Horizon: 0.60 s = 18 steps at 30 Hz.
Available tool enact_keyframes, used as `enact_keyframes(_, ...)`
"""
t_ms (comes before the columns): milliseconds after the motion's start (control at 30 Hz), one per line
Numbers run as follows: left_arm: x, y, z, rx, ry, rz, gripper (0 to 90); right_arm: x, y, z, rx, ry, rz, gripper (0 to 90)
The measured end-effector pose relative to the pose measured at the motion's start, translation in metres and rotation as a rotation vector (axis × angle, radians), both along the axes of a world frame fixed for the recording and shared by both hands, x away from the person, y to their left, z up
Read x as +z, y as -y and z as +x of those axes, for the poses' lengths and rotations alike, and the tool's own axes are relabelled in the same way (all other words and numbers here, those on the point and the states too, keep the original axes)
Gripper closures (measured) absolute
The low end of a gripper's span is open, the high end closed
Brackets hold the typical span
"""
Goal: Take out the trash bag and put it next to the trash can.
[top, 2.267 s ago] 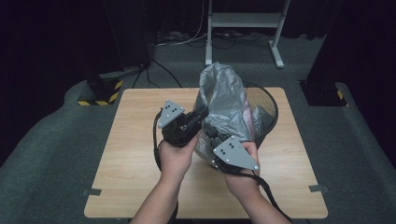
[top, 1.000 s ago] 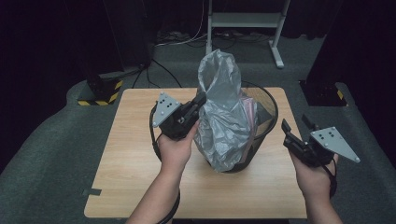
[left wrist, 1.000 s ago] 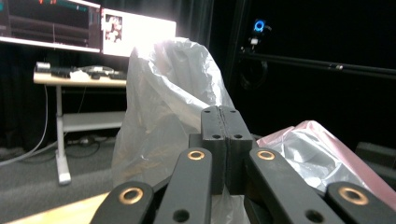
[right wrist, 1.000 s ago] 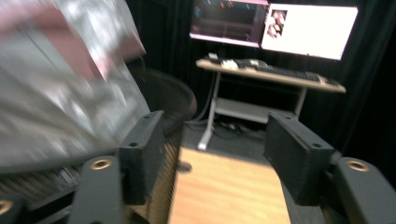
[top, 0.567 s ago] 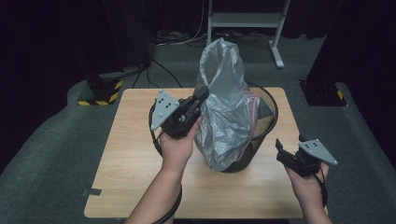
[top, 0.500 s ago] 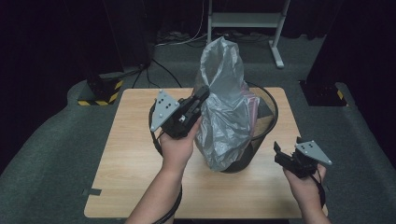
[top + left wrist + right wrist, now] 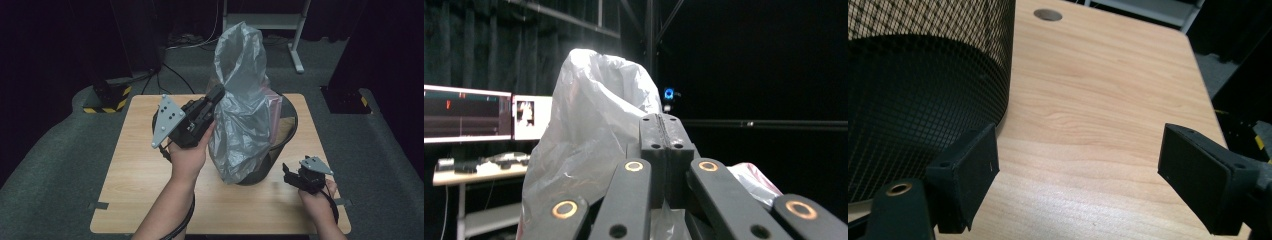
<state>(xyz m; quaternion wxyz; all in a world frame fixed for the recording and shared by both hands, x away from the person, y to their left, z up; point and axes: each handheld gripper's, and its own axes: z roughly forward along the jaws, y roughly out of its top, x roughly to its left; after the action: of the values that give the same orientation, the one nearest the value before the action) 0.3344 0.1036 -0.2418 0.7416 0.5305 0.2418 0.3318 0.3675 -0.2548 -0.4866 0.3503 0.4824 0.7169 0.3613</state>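
A person stands at a wooden worktop (image 7: 145, 165) in a dark room, a hand-held gripper in each hand. On the worktop sits a black mesh bin (image 7: 285, 125), and a grey plastic bag (image 7: 240, 100) rises out of it, standing tall above the rim and draping down the near side of the bin.

The left hand-held gripper (image 7: 216, 95) is raised beside the bag, its jaws pressed fully together on a fold of the plastic; in the left gripper view the closed jaws pinch the bag (image 7: 589, 135) with no gap between them. Something pink sits behind the bag, inside the bin.

The right hand-held gripper (image 7: 290, 176) has changed most. A couple of seconds ago it was up at the bag alongside the left one; it has since let go, swung out to the right, and now sits low near the front right corner of the worktop, just beside the base of the bin. Its jaws stand wide apart and hold nothing; in the right gripper view they frame bare wood, with the bin's mesh wall (image 7: 923, 85) just beside the left jaw.

The bag has meanwhile risen higher. My reading: the left side lifts the bag out while the right prepares to steady the bin.
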Motion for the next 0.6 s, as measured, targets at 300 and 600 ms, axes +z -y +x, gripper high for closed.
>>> enact_keyframes(300,0.017,-0.005,-0.006,0.008,0.073,-0.031,89.8,0.001,0.005,0.001,-0.008,0.0,0.025,16.0)
enact_keyframes(600,0.026,-0.017,-0.009,0.03,0.103,-0.07,89.8,0.002,0.006,0.001,-0.012,0.0,0.034,16.0)
